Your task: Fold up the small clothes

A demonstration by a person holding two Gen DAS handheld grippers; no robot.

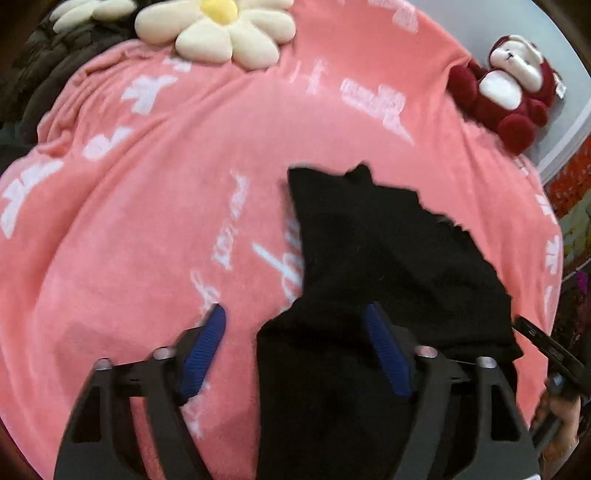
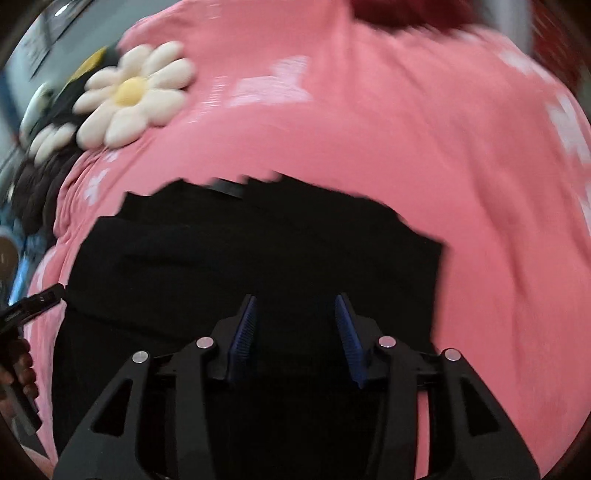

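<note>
A pink blanket (image 1: 155, 206) with white lettering covers the bed, with a daisy cushion (image 1: 218, 29) and a red plush monkey (image 1: 509, 88) far beyond the jaws. The black garment (image 1: 388, 258) lies rumpled between the spread jaws of both the left gripper (image 1: 295, 314) and the right gripper (image 2: 295, 299).

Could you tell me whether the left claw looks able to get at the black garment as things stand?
Probably yes. The left claw stands open right over the near edge of the black garment, which lies on the pink blanket with nothing on top; whether its fingers touch the cloth is unclear.
</note>
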